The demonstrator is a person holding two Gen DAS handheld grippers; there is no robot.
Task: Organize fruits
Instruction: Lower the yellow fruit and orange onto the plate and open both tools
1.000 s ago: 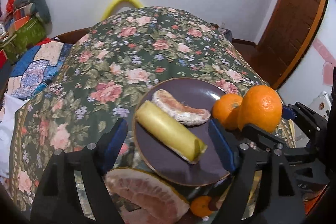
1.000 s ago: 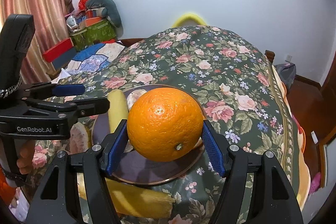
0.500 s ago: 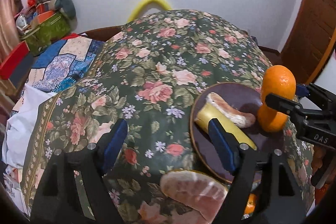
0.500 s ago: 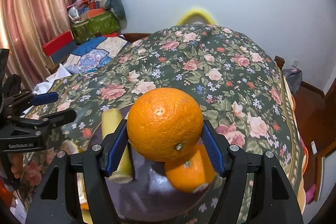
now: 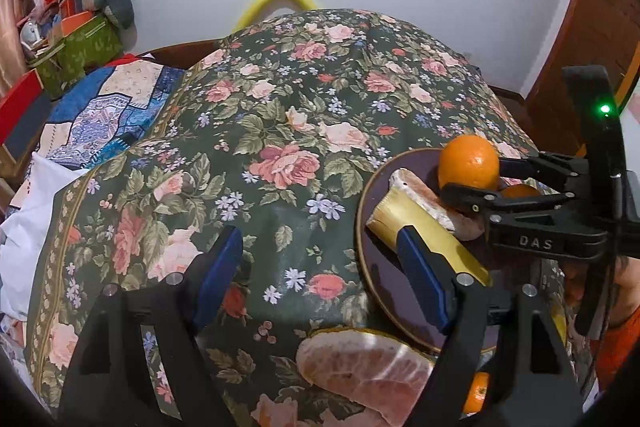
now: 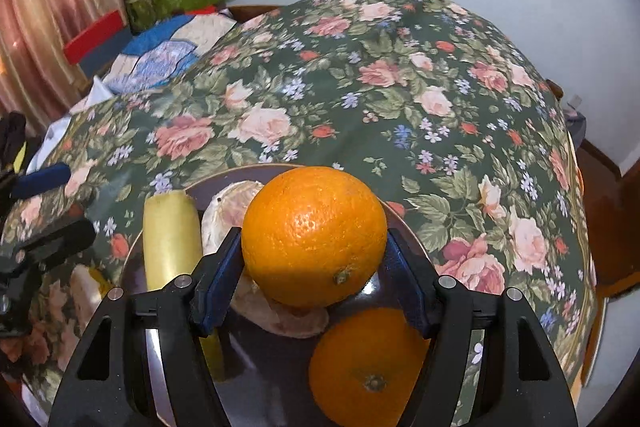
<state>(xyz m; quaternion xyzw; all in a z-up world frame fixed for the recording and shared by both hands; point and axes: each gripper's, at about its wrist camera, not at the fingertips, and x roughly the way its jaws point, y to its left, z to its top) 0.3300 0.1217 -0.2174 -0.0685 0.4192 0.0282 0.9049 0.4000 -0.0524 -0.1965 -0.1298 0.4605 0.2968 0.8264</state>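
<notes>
While clamped on an orange (image 6: 314, 235), right gripper (image 6: 314, 259) above plate (image 6: 404, 227); left gripper (image 5: 320, 267) wide, empty.

1. The left gripper (image 5: 320, 267) is a matte black plastic frame, its two fingers (image 5: 218, 269) faced with blue pads.
2. Each finger arm has a triangular cut-out and two round silver screw heads near the pad.
3. The right gripper (image 6: 314, 267) has the same build: black arms, blue pads (image 6: 218, 267), and silver screws (one pair on each side).
4. From the left wrist camera, the right gripper's side carries pale letters "DAS" on the black body, more small screws, and a lit green dot on an upright black bar.
5. Near the lower right edge there is a bit of skin and an orange sleeve (image 5: 616, 347).
</notes>
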